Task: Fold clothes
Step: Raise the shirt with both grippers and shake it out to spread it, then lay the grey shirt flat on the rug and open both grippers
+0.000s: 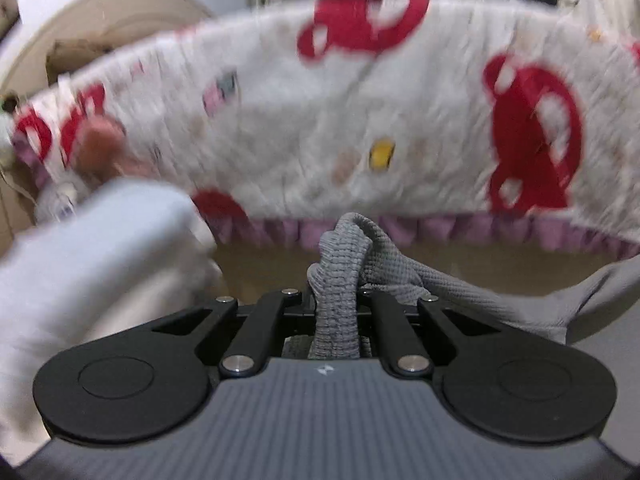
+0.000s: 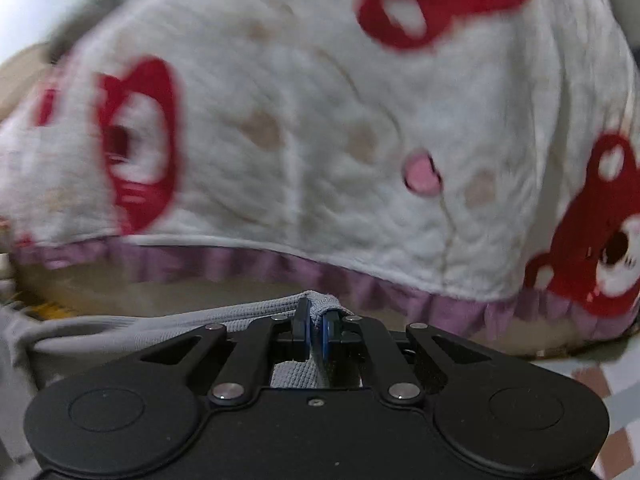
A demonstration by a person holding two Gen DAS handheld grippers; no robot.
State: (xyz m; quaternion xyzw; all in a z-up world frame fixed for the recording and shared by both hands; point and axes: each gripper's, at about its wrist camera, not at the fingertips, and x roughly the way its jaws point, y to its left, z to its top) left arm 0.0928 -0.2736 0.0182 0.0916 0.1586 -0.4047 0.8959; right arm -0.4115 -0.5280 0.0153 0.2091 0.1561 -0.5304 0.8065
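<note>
Left gripper (image 1: 335, 300) pointing slightly downward, jaws nearly closed on a bunched grey garment (image 1: 340, 280), right gripper (image 2: 316, 320) also angled down, blue pads (image 2: 327, 330) pinching the same grey cloth edge, garment stretched between both, beyond it a white quilt (image 1: 320, 120) with red prints, blurred.

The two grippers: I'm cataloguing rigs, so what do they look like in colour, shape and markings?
The left gripper has matte black linkage arms with silver pivot pins, two round black discs at the sides, and a ribbed dark grey body bearing a small white mark. The right gripper has the same black linkage, silver pins and discs, with blue pads on its fingers. No cables show.
</note>
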